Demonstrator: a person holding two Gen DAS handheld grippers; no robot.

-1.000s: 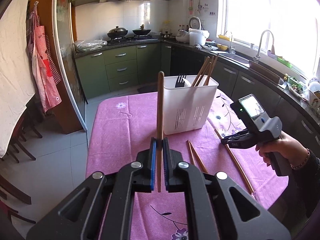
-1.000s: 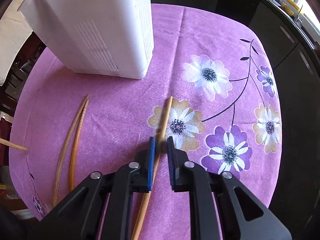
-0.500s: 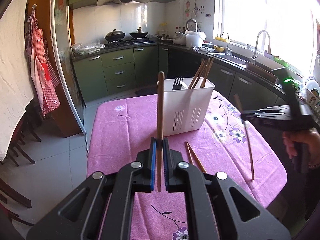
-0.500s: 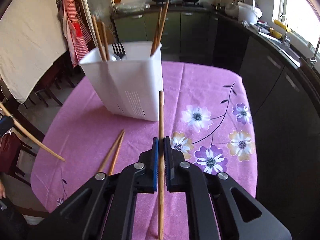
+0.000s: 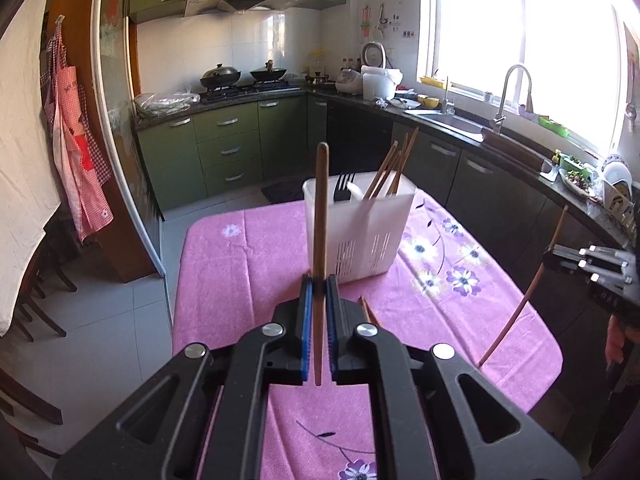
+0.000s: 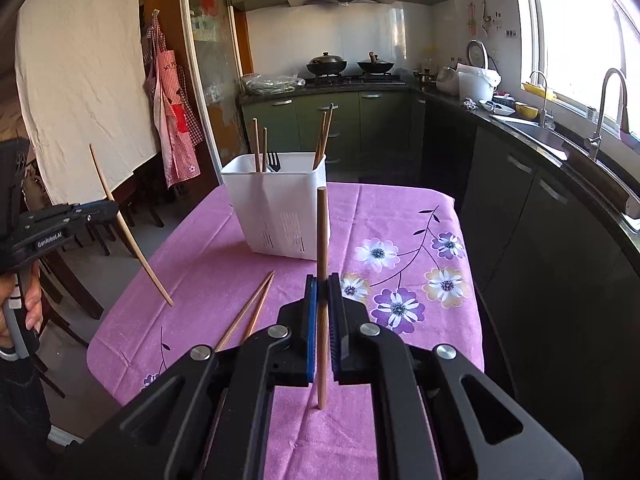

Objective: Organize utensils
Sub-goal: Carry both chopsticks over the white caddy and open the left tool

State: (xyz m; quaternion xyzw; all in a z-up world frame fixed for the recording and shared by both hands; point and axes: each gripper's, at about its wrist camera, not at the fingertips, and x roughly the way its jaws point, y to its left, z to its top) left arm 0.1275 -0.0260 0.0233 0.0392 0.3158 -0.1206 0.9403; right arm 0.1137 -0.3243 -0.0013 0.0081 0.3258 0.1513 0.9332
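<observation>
You are pinching one chopstick (image 5: 320,216) in the left gripper (image 5: 318,292) and another (image 6: 322,248) in the right gripper (image 6: 323,292); either could be catching the bin (image 6: 280,216) rim and tipping it.

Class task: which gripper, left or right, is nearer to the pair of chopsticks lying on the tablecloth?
Left, probably. The left gripper hangs just above and beside the loose pair; the right gripper is held off toward the table's right edge, clear of them.
</observation>
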